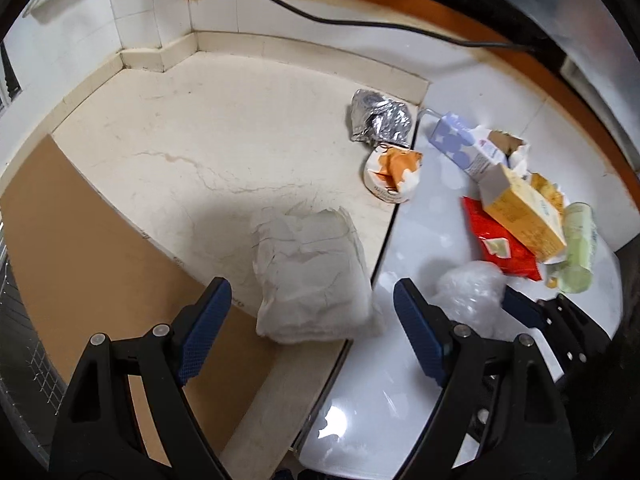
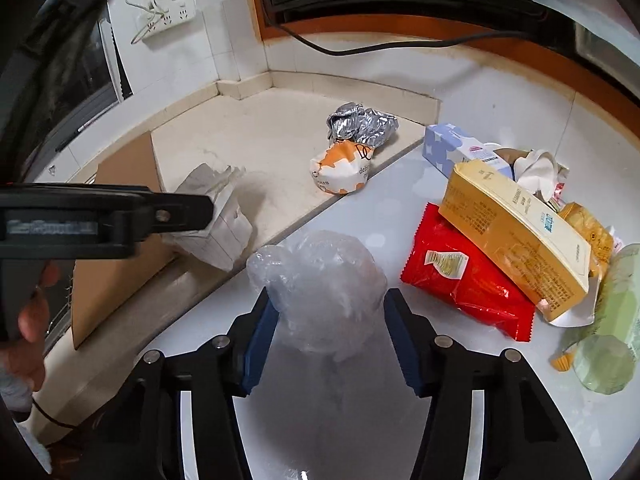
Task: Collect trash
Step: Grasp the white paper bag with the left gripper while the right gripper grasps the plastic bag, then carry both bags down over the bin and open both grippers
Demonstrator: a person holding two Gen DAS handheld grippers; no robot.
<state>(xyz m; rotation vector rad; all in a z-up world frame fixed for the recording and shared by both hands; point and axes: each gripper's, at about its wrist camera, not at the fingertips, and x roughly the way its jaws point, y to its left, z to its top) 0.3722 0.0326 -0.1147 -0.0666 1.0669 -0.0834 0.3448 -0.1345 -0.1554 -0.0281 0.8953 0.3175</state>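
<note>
Left claw (image 1: 312,316): spread wide, grasping nothing; crumpled white paper bag (image 1: 310,276) lies on the bench (image 1: 200,168) between its pads, toward 12 o'clock. Right claw (image 2: 328,336): parted, pads flanking a clear plastic bag (image 2: 320,292); contact cannot be told. At 2 o'clock: red packet (image 2: 464,280) under yellow box (image 2: 516,232). At 12 o'clock: orange-and-white wrapper (image 2: 342,170), legible "deli".

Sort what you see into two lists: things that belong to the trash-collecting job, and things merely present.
Job: white paper bag; clear plastic bag; foil wrapper; red packet; yellow carton.
Merely present: wall socket; black cable; cardboard sheet.
</note>
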